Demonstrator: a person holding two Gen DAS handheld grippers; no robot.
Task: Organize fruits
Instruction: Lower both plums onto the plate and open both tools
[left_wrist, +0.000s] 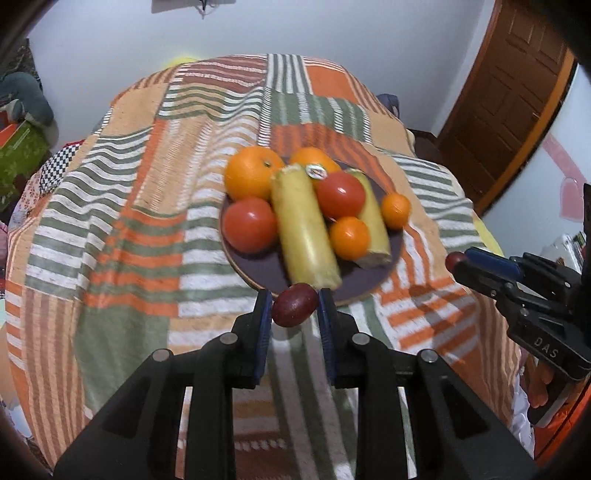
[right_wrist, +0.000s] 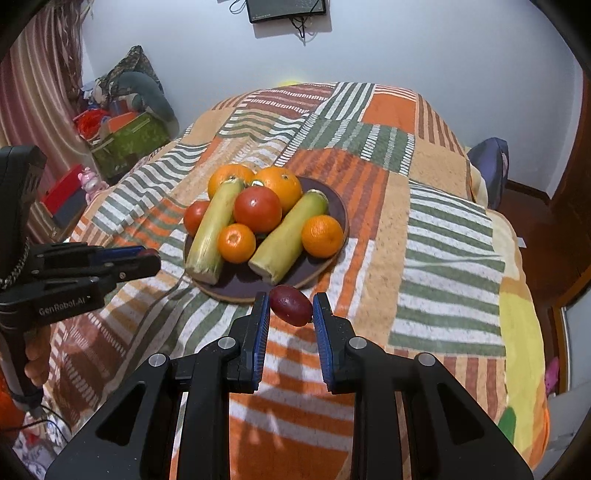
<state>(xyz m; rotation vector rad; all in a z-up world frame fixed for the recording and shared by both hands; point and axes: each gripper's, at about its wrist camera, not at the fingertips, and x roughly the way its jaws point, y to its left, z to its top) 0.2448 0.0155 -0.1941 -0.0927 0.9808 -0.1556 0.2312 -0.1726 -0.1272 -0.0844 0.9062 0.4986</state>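
Both wrist views: each claw (left_wrist: 294, 306) (right_wrist: 289, 308) pinches a dark-red, oval fruit (left_wrist: 294, 305) (right_wrist: 291, 299) (smooth-skinned).

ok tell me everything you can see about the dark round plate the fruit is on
The dark purplish-brown round plate with a pale tan rim, apparently wooden, lies flat on the striped patchwork blanket. It carries two large oranges, two small ones, two red tomatoes and two pale yellow-green corn cobs lying lengthwise. Its near part is bare. Neither tongs touch it.
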